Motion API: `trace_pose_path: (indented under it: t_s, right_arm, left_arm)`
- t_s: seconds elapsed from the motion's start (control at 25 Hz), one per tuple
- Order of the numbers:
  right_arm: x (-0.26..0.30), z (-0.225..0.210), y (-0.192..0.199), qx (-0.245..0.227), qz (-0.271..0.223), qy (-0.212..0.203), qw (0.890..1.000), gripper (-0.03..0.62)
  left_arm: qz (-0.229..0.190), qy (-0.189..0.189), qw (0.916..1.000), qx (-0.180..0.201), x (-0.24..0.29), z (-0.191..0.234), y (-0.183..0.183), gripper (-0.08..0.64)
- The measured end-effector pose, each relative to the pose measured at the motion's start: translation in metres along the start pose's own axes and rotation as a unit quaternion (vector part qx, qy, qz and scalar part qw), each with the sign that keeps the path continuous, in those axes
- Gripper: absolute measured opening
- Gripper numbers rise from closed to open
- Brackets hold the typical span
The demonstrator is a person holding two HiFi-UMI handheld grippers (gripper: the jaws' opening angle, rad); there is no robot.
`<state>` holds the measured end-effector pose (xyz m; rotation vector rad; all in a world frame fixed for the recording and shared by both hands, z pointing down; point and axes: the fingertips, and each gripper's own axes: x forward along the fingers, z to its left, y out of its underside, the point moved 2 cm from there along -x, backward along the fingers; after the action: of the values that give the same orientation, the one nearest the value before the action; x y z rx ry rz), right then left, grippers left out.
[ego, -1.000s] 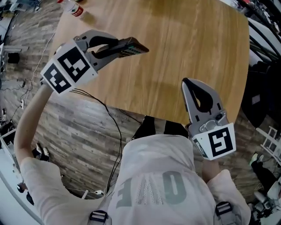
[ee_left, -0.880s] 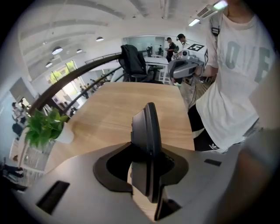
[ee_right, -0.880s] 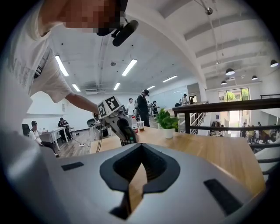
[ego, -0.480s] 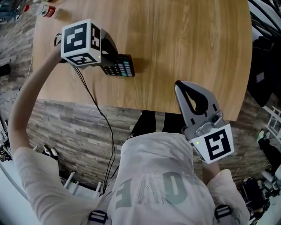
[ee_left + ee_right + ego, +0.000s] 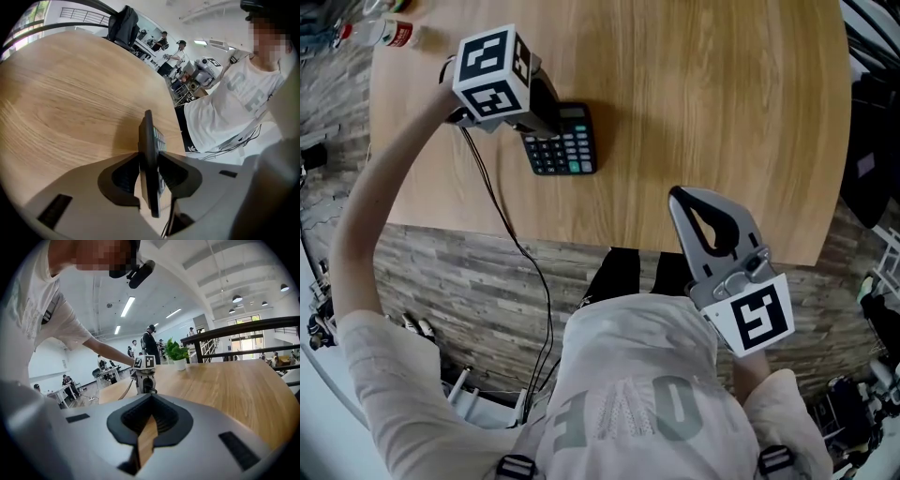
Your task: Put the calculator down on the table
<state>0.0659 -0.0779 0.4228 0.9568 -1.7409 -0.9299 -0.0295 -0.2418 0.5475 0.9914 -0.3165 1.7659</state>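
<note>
A black calculator (image 5: 569, 150) with green and white keys lies keys-up, low on the wooden table (image 5: 722, 94) near its left front. My left gripper (image 5: 546, 117), under its marker cube, slants down and is shut on the calculator's near end. In the left gripper view the calculator (image 5: 149, 140) stands edge-on, with the pads of the left gripper (image 5: 150, 161) pressing on both sides of it. Whether it rests on the wood I cannot tell. My right gripper (image 5: 677, 194) hovers at the table's front edge, shut and holding nothing. The right gripper (image 5: 150, 401) shows only a thin slit.
A plastic bottle (image 5: 389, 33) lies at the table's far left corner. A black cable (image 5: 502, 225) hangs from the left gripper over the table's front edge. A potted plant (image 5: 177, 353) stands at the far end of the table (image 5: 234, 380). People stand in the room beyond.
My left gripper has come down and tipped forward, bringing the calculator from mid-air to the table top. The right gripper has sunk a little.
</note>
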Motion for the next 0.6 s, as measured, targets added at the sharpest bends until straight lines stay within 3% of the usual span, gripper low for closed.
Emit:
trace_pose_path:
  t_s: [0.6]
  right_arm:
    - [0.019, 0.005, 0.01, 0.003, 0.017, -0.014, 1.0, 0.018]
  left_arm:
    - [0.008, -0.009, 0.9999, 0.011, 0.007, 0.026, 0.004, 0.138]
